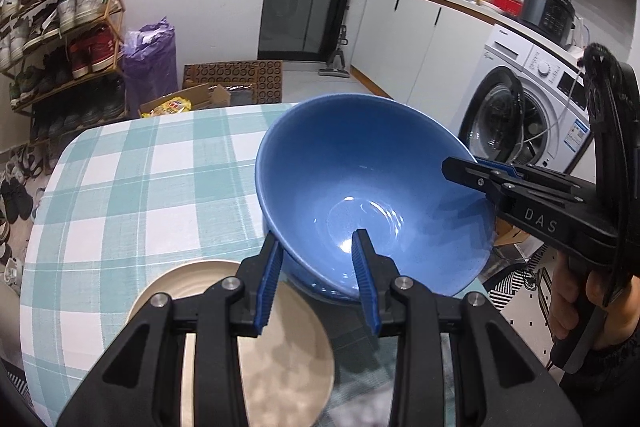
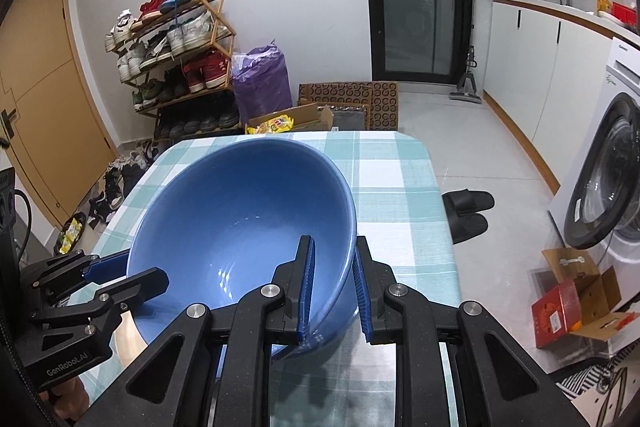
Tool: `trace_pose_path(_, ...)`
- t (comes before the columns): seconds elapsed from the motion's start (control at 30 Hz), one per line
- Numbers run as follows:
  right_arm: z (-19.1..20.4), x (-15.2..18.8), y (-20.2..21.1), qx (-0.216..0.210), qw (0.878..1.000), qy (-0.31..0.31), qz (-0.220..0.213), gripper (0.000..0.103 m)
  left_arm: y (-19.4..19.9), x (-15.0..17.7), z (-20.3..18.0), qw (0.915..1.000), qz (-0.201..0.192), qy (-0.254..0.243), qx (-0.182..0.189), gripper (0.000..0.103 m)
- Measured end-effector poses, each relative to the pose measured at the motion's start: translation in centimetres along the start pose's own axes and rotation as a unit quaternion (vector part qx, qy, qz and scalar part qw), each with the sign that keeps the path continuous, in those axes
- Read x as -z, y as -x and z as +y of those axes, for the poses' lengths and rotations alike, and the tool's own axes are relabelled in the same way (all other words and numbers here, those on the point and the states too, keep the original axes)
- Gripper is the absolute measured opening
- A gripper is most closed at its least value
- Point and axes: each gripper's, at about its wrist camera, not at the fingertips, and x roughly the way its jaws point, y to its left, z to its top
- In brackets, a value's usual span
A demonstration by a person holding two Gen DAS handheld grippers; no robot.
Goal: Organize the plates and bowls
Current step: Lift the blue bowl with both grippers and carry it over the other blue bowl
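claws: blk frames | blue ribbed pads [image 1: 269, 283] | silver screws | "DAS", "GenRobot.AI" print | dark sleeve [image 1: 612, 355]

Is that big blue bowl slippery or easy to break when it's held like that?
Probably slippery: the blue bowl looks glossy, glazed. Likely rigid and breakable, like ceramic. Probably heavy: both tongs, left and right, clamp opposite rims.

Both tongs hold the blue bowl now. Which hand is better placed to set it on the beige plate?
Left. The plate lies right under the left tongs; the right tongs grip the bowl at its far rim.
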Motion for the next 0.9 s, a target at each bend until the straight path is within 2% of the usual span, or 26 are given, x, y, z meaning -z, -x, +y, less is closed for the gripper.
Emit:
trace_pose_path(0.43,0.2,0.3,-3.3,0.007,1.000,0.002,0.023,0.019,-2.4,0.4,0.8,0.9998,0.021,0.004,-0.007,0.034)
trace_pose_path(0.9,0.7,1.4,-5.4,0.037,0.999,0.018,0.034,0.019,-4.5,0.7,0.7,0.9992,0.033,-0.002,-0.025,0.034)
